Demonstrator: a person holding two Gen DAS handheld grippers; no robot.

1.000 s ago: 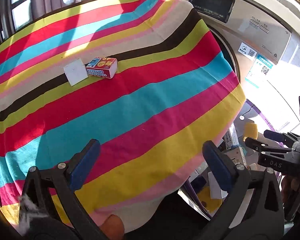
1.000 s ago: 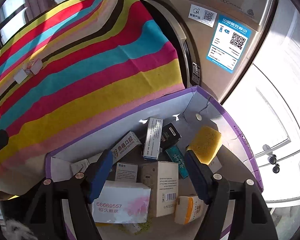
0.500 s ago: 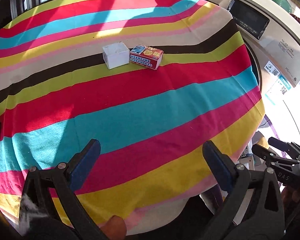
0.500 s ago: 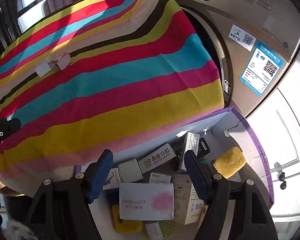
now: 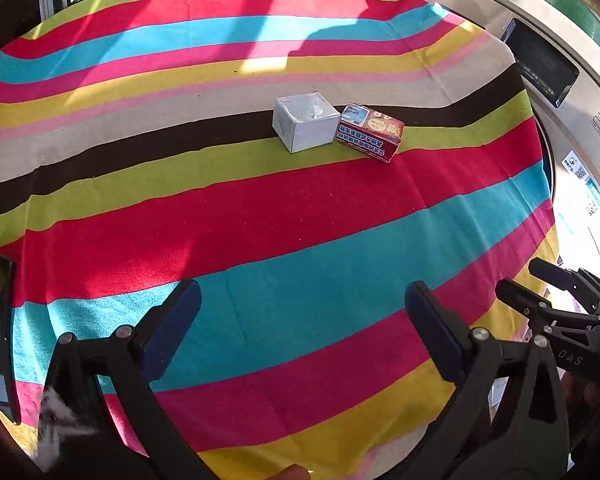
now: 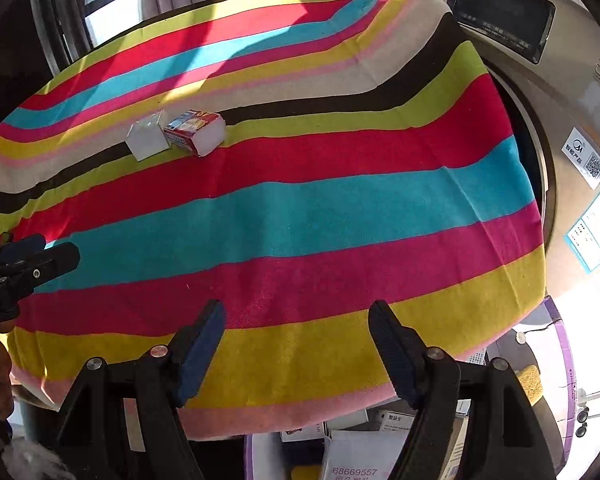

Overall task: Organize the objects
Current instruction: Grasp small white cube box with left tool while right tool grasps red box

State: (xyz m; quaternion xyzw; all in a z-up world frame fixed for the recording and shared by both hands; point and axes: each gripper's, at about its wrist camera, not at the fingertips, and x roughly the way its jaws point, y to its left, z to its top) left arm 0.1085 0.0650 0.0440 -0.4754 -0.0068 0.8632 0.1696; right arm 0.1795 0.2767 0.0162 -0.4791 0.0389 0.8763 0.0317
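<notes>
Now that both views have swung off the purple bin (image 6: 564,360) onto the worktop (image 5: 284,216), your empty, released left gripper (image 5: 300,320) and right gripper (image 6: 296,352) face the white box (image 5: 304,122) and red box (image 5: 370,132), upper centre.

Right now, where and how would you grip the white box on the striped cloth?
Grip the white box across its two free upright faces, coming from above. It sits flat on the striped cloth, and the red carton crowds its right side, so avoid that side.

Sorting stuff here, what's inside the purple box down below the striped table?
In the right wrist view the purple box shows a yellow sponge and white cartons. The striped cloth and right gripper hide the rest.
</notes>
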